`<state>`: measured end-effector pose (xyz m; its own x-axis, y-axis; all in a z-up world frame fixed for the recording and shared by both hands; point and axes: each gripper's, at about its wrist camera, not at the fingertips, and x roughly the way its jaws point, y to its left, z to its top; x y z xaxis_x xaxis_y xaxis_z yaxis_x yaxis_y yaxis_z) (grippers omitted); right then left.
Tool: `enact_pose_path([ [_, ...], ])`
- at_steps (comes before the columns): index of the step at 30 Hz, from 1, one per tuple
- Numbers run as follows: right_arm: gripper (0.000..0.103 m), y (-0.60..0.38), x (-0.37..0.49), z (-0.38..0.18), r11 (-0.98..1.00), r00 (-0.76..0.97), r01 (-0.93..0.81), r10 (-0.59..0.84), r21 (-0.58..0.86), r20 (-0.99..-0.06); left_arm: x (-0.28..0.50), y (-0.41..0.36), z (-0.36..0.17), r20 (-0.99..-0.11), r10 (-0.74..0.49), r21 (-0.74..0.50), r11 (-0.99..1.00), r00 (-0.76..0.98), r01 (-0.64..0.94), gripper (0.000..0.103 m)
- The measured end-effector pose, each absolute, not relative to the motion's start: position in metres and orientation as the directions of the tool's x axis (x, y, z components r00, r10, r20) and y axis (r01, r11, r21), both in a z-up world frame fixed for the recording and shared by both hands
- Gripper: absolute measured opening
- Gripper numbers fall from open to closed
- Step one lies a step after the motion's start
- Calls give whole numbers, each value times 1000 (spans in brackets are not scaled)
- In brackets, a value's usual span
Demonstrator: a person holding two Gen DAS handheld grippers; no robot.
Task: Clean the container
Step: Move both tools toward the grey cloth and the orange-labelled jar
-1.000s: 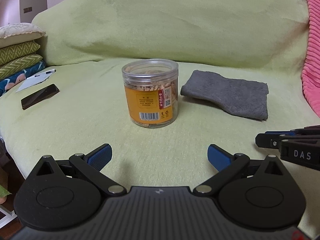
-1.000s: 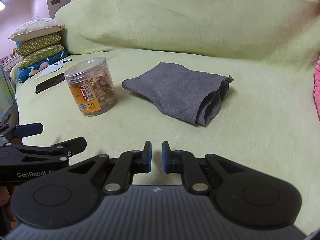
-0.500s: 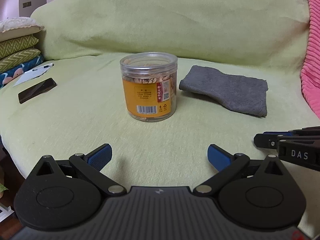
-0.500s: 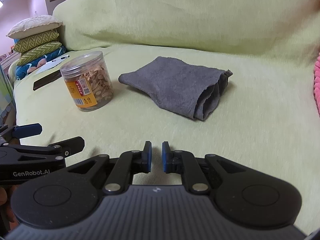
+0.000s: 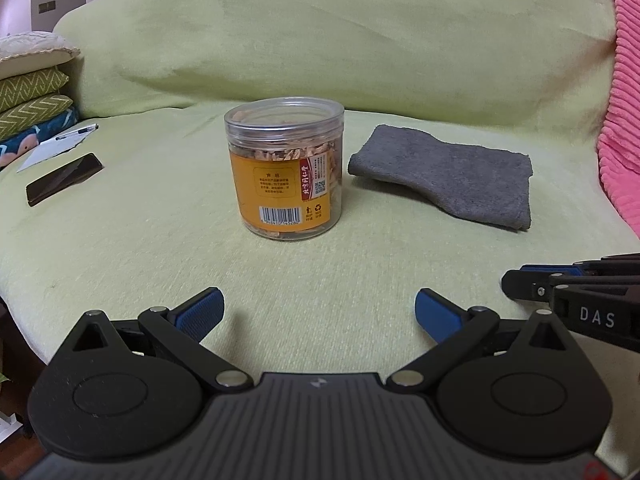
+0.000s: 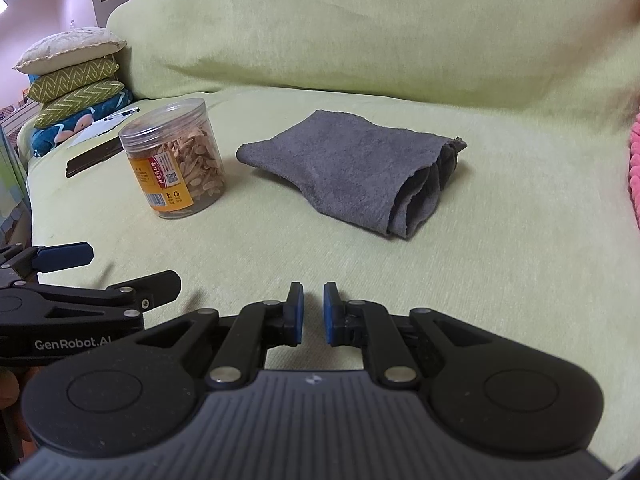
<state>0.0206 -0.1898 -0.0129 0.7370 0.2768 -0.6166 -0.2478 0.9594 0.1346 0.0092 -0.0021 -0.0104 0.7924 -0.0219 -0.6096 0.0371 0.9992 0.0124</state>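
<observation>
A clear plastic jar (image 5: 285, 168) with an orange label and a clear lid stands upright on the green-covered sofa seat; it also shows in the right wrist view (image 6: 176, 164). A folded grey cloth (image 5: 446, 174) lies to its right, also seen in the right wrist view (image 6: 356, 172). My left gripper (image 5: 318, 312) is wide open and empty, in front of the jar and apart from it. My right gripper (image 6: 313, 312) is nearly shut with a narrow gap, empty, short of the cloth.
A black phone (image 5: 64, 178), a white paper with a pen (image 5: 56, 146) and stacked cushions (image 5: 32, 100) lie at the left. A pink blanket (image 5: 624, 100) hangs at the right. The sofa back (image 5: 340, 32) rises behind the jar.
Both grippers have moved forward a little, so the jar and cloth look larger. Neither gripper's opening has changed.
</observation>
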Motion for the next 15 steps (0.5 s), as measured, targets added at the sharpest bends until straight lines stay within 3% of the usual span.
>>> enact_pose_path([
  [15,9,-193,18,-10,957,742,-262,284,128,-606,12,-2,-9,-608,-13,21,999,794,32,102],
])
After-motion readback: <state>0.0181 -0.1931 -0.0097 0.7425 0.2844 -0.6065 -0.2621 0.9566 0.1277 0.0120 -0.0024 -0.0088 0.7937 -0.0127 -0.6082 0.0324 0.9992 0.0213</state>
